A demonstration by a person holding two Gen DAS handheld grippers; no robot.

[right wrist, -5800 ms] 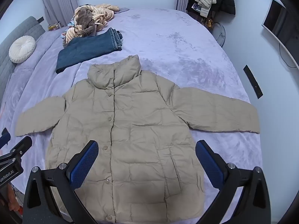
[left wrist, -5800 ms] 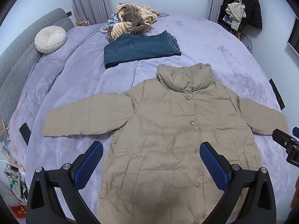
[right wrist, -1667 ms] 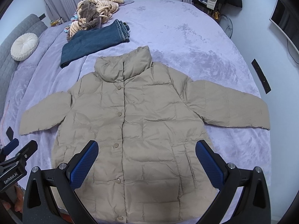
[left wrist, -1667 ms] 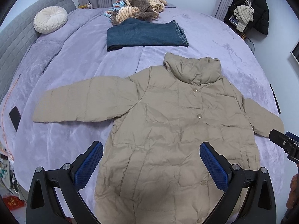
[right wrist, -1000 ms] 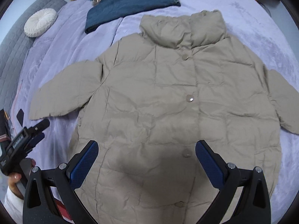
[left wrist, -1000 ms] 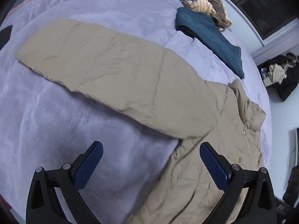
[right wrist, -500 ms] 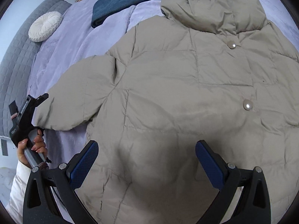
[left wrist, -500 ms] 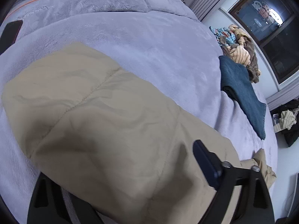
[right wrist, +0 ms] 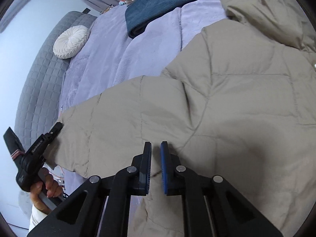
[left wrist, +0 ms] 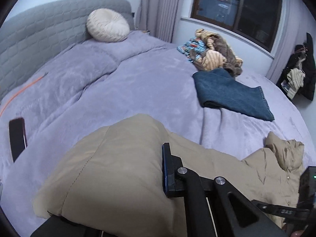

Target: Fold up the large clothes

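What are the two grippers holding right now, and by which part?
The left gripper grips the beige jacket at the cuff end of its sleeve. The right gripper pinches the jacket near the armpit, below that sleeve.

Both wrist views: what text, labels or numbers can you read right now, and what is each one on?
"DAS": white letters on a black arm of the right hand-held gripper, left wrist view; the reading is uncertain.
White lettering along the left hand-held gripper, right wrist view: too blurred to read.
Beige puffer jacket: no text visible.
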